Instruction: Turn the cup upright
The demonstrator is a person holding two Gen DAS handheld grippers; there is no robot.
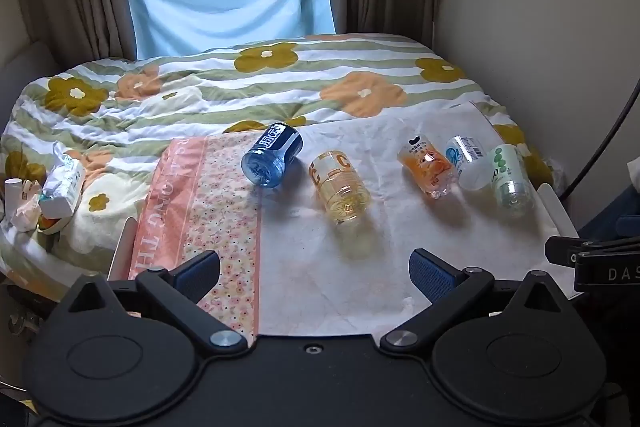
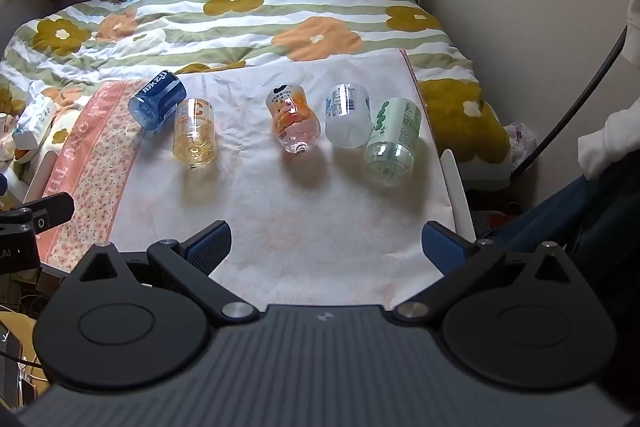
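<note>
Several plastic cups lie on their sides on a white cloth (image 1: 320, 267) over a board on the bed: a blue cup (image 1: 272, 155) (image 2: 158, 103), a yellow cup (image 1: 339, 187) (image 2: 195, 137), an orange cup (image 1: 428, 165) (image 2: 295, 121), a clear white cup (image 1: 468, 161) (image 2: 348, 115) and a green cup (image 1: 510, 175) (image 2: 394, 141). My left gripper (image 1: 316, 273) is open and empty, near the cloth's front edge, short of the yellow cup. My right gripper (image 2: 326, 247) is open and empty, in front of the orange and white cups.
A pink floral cloth (image 1: 200, 219) covers the board's left part. A flowered duvet (image 1: 240, 87) lies behind. A tissue pack and clutter (image 1: 60, 183) sit at left. A wall (image 1: 540, 27) and a cable (image 2: 580, 87) are at right, with the person's leg (image 2: 580, 219).
</note>
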